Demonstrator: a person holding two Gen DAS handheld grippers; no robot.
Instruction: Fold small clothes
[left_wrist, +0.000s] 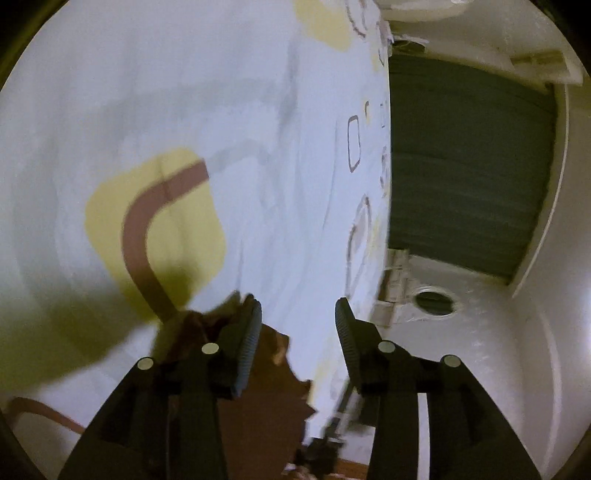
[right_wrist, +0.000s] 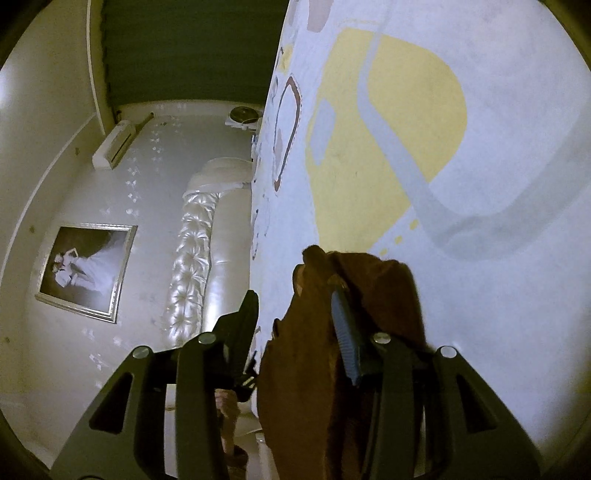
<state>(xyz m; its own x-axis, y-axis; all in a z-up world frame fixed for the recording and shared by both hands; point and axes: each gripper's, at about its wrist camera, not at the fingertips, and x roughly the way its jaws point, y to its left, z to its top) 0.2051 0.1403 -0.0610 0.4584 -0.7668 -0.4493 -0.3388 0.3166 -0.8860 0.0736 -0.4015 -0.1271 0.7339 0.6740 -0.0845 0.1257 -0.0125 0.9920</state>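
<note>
A small brown garment (left_wrist: 258, 398) lies on a white bedsheet (left_wrist: 147, 92) printed with yellow and brown shapes. In the left wrist view my left gripper (left_wrist: 297, 325) is open, its fingers wide apart, with the garment bunched against and under the left finger (left_wrist: 247, 339). In the right wrist view the same brown garment (right_wrist: 306, 369) is draped between and over my right gripper (right_wrist: 295, 314), whose fingers stand apart. Cloth hangs over the right finger (right_wrist: 345, 332). The sheet (right_wrist: 480, 258) fills the right side.
The bed edge (left_wrist: 384, 221) runs down the frame, with a dark green curtain (left_wrist: 461, 166) beyond. In the right wrist view a tufted white headboard (right_wrist: 192, 266), a framed photo (right_wrist: 86, 269), an air conditioner (right_wrist: 114, 144) and white walls lie left of the bed.
</note>
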